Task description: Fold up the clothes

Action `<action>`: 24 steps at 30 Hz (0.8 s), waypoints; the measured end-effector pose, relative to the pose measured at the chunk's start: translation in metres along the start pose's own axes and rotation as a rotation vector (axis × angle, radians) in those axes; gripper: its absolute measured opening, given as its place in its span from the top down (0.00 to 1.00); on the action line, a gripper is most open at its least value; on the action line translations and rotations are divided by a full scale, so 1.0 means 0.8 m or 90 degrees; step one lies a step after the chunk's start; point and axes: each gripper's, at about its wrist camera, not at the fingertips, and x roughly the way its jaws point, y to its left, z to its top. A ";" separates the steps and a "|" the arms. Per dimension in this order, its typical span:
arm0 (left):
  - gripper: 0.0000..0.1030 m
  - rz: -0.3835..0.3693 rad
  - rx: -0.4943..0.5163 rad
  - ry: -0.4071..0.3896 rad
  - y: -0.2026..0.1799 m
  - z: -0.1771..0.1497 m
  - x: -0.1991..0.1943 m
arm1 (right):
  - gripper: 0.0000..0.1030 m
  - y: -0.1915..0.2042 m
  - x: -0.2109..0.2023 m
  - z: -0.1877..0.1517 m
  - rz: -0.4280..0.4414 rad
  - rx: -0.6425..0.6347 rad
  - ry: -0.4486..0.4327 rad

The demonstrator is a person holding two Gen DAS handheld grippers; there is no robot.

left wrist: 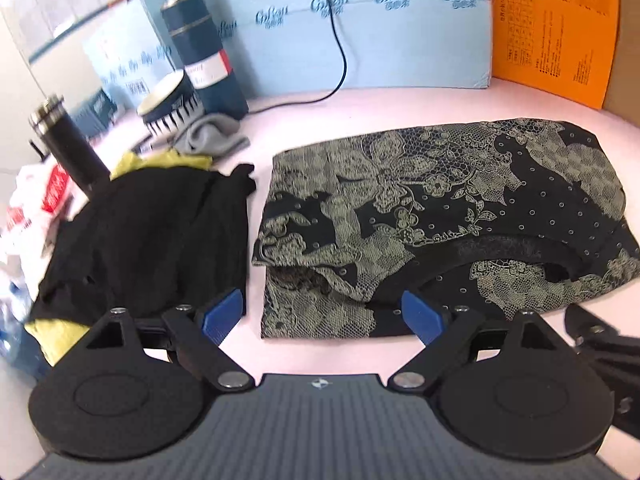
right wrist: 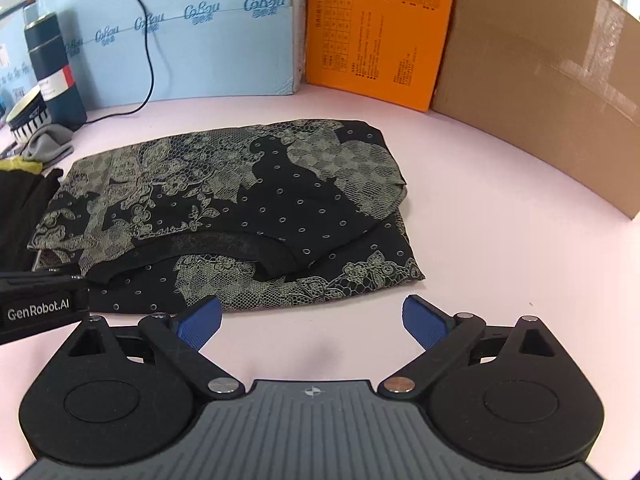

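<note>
A black garment with beige lace print (left wrist: 440, 216) lies folded flat on the pink table; it also shows in the right wrist view (right wrist: 240, 208). My left gripper (left wrist: 322, 314) is open and empty, its blue fingertips (left wrist: 222, 314) just over the garment's near left edge. My right gripper (right wrist: 312, 320) is open and empty, over bare table at the garment's near right edge. A plain black garment (left wrist: 160, 232) lies in a pile to the left, over something yellow (left wrist: 56, 336).
A blue foam board (left wrist: 360, 32), an orange sheet (right wrist: 380, 28) and a cardboard wall (right wrist: 540, 92) stand at the back and right. A dark tube (left wrist: 208, 52), brush (left wrist: 172, 104), grey cloth (left wrist: 212, 136), flask (left wrist: 68, 144), cable (left wrist: 340, 48) and bags (left wrist: 24, 216) crowd the left.
</note>
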 end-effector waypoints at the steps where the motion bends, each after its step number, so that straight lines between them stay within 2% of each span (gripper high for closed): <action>1: 0.17 -0.002 0.004 -0.003 -0.002 0.000 -0.001 | 0.05 -0.003 0.001 -0.001 0.000 0.006 0.002; 8: 0.17 -0.037 0.012 0.017 -0.011 -0.012 0.003 | 0.05 -0.010 0.010 -0.013 -0.013 0.022 0.025; 24: 0.17 -0.037 -0.011 0.047 -0.015 -0.015 0.017 | 0.05 -0.006 0.029 -0.015 -0.005 -0.016 0.044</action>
